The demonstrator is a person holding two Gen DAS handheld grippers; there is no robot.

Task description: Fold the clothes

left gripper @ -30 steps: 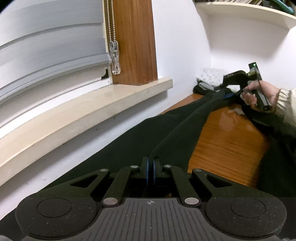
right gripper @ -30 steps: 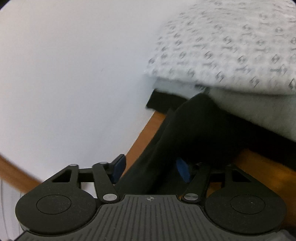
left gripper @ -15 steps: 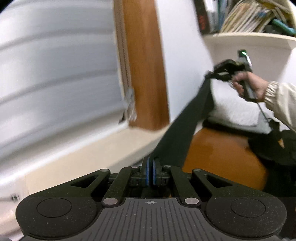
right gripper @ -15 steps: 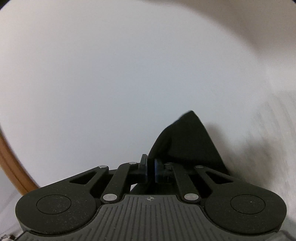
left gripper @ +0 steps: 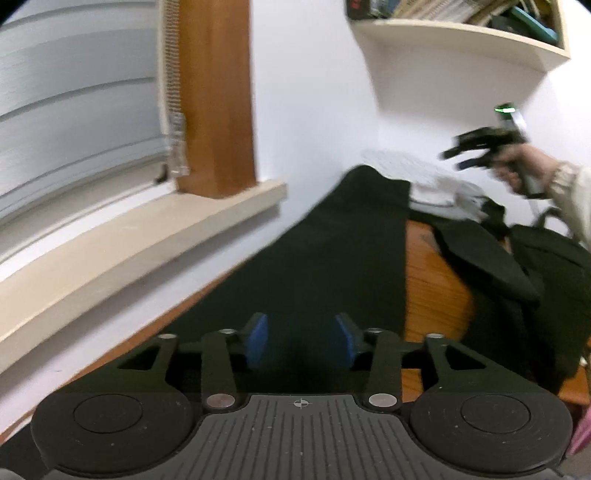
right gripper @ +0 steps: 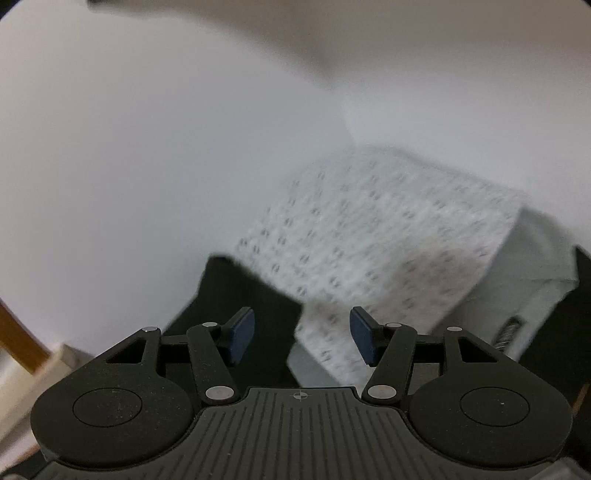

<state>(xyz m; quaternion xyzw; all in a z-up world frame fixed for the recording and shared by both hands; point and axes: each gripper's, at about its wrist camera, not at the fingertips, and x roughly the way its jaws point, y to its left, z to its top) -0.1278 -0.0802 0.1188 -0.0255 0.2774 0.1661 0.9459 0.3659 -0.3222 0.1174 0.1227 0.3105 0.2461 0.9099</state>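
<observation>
On the far left there are window blinds [left gripper: 74, 122] and a pale sill [left gripper: 147, 229]. A brown wood post [left gripper: 216, 96] stands on the sill. Up on the wall a shelf [left gripper: 458, 40] holds a row of books [left gripper: 439, 7]; they are too blurry to read.

The black cloth [left gripper: 332, 258] lies on the wood table [left gripper: 432, 288]. It is long and thin. Its long way runs from the left gripper [left gripper: 301, 341] up and away to the back wall. The far end rests by a white dotted cloth [right gripper: 373, 236] that sits folded in the corner. More black cloth [left gripper: 517, 266] is heaped on the right side of the table.

The left gripper is low over the near end of the black cloth. Its jaws are opening; the cloth lies between the blue pads [left gripper: 256, 341] but they do not press on it.

The right gripper [right gripper: 301, 338] is up in the air, held by a hand [left gripper: 524, 166] in a pale sleeve [left gripper: 570, 192]. Its jaws are opening too, with nothing between them. It points down at the white dotted cloth
</observation>
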